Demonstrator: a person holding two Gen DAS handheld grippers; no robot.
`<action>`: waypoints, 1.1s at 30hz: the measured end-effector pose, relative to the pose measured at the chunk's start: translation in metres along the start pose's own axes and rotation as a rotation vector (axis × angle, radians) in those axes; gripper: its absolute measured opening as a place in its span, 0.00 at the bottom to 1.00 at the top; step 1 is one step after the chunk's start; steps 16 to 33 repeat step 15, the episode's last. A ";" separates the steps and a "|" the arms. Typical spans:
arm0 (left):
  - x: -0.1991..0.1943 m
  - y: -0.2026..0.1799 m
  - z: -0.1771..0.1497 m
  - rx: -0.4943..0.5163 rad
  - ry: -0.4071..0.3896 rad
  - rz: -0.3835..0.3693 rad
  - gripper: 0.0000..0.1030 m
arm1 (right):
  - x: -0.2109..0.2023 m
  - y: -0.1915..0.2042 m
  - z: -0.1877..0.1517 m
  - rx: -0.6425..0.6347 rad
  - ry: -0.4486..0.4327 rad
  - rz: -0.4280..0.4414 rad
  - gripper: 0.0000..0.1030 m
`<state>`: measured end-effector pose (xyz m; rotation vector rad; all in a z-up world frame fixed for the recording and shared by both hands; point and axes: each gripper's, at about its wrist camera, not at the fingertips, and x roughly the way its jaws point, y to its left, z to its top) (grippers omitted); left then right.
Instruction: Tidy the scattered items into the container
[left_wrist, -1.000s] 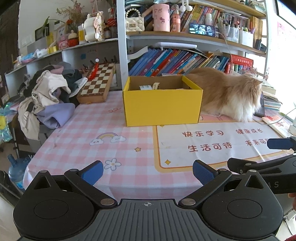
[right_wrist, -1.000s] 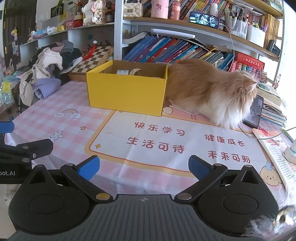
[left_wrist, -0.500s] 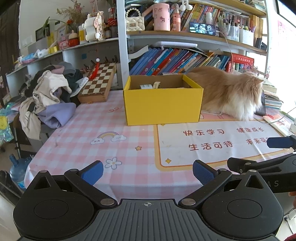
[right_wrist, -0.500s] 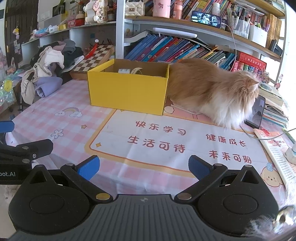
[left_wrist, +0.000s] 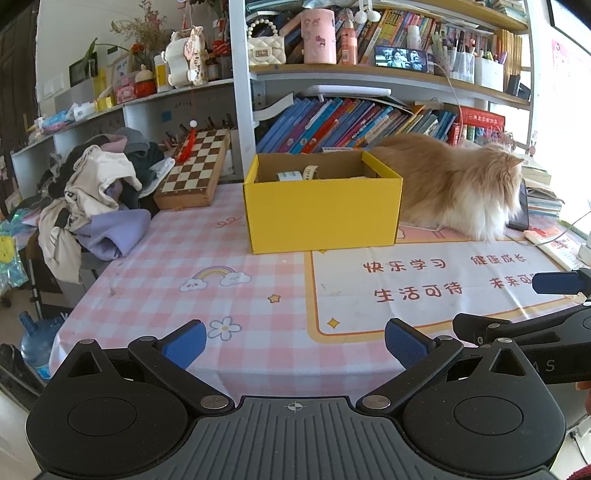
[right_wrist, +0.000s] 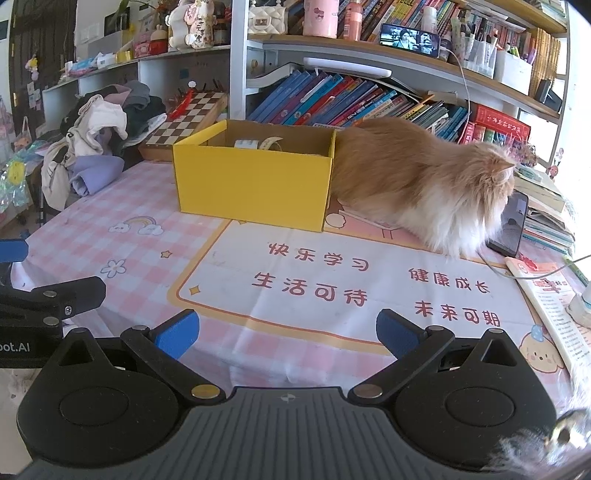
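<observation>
1. Far left, a heap of clothes (left_wrist: 92, 199) slumps over the table's edge, with a chessboard (left_wrist: 194, 166) leaning just behind it.
2. The left gripper (left_wrist: 295, 341) hovers low over the pink checked tablecloth (left_wrist: 177, 266), jaws spread wide with nothing between them.
3. The yellow box (left_wrist: 321, 210) sits mid-table, its top open; a small white packet (left_wrist: 290, 175) and a pale band (left_wrist: 310, 171) lie inside (the rest of its contents are hidden by the wall).
4. A fluffy orange cat (right_wrist: 424, 181) stands right behind the box, touching it, facing a phone (right_wrist: 511, 223).
5. The right gripper (right_wrist: 286, 334) hangs beside the left one, equally spread and empty.
</observation>
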<state>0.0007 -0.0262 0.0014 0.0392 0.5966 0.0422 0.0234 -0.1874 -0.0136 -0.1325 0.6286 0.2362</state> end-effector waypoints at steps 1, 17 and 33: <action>0.000 0.000 0.000 0.000 0.000 0.000 1.00 | 0.000 0.000 0.000 0.000 0.000 0.000 1.00; 0.004 -0.004 0.002 0.014 0.010 -0.037 1.00 | 0.001 -0.008 -0.001 0.011 0.006 -0.008 1.00; 0.004 -0.004 0.002 0.014 0.010 -0.037 1.00 | 0.001 -0.008 -0.001 0.011 0.006 -0.008 1.00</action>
